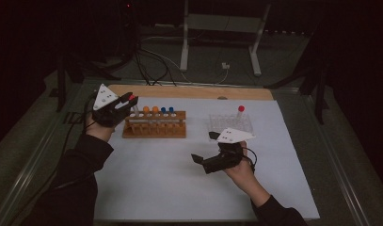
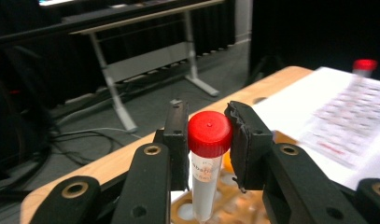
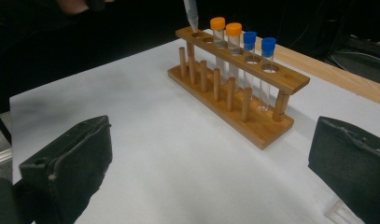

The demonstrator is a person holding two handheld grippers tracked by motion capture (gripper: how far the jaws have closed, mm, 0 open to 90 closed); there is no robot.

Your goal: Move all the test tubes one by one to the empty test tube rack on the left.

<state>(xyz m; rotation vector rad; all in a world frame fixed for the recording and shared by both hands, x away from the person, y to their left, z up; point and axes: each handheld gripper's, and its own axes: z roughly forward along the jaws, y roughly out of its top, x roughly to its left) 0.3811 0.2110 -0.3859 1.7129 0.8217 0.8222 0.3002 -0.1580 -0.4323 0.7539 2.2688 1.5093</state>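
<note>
The left hand-held gripper (image 2: 207, 140) is closed on a red-capped clear plastic tube (image 2: 207, 163), pads pressing the cap, and holds it upright over the left end of the wooden test-tube rack (image 1: 154, 126) near the far left corner of the white-covered worktop (image 1: 170, 179). The tube's pointed tip (image 3: 192, 18) hangs just above an end hole. Two orange-capped tubes (image 3: 225, 35) and two blue-capped tubes (image 3: 257, 46) stand in the rack. The right hand-held gripper (image 1: 204, 151), jaws wide apart and empty, sits near the worktop's middle, beside a clear plastic rack (image 1: 229, 123) bearing another red-capped tube (image 1: 240, 112).
</note>
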